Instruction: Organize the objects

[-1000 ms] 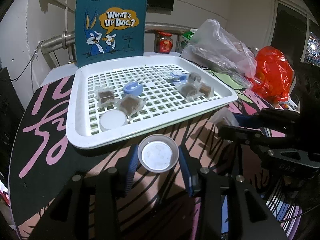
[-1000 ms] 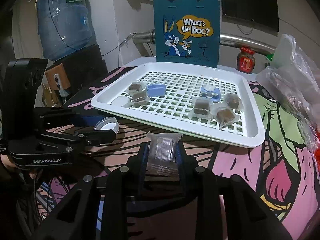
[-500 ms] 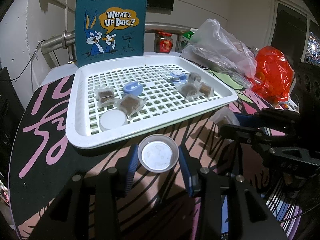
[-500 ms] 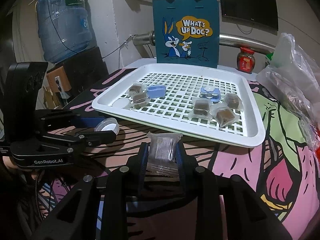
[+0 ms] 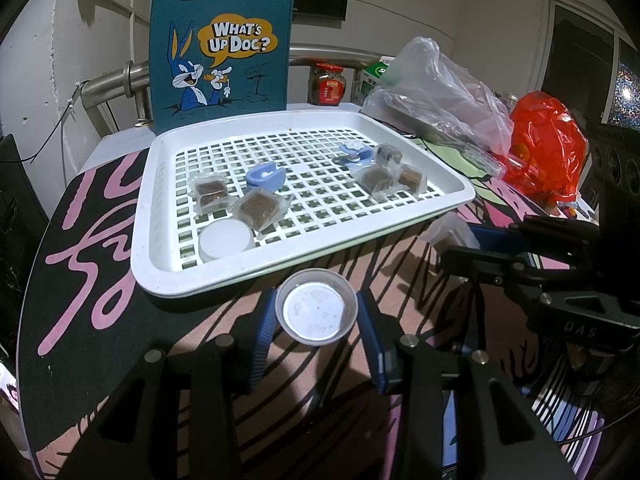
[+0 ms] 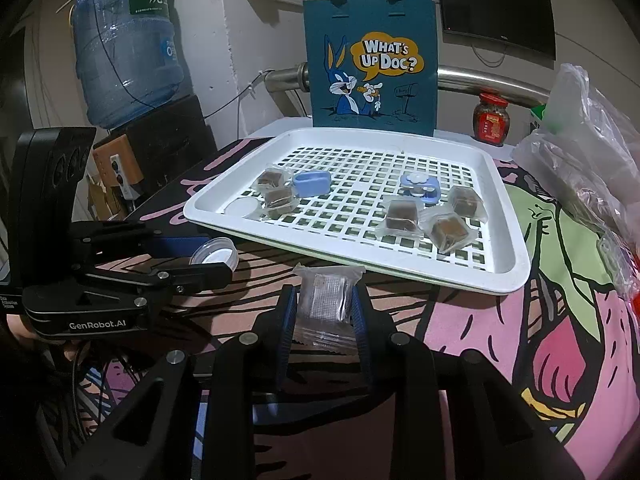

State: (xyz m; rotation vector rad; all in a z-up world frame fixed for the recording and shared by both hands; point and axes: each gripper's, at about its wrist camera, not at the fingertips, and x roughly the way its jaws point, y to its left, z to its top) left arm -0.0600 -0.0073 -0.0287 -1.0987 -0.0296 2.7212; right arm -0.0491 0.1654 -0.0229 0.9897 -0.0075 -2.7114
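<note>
My left gripper is shut on a small clear round cup, held just in front of the white slotted tray. From the right wrist the same cup shows in the left gripper. My right gripper is shut on a clear plastic sachet, held near the tray's front rim. In the tray lie several wrapped brown cubes, two blue cases and a white round lid.
A blue cartoon tote bag stands behind the tray. Clear plastic bags and a red bag lie to the right, a red-lidded jar at the back. A water bottle stands far left.
</note>
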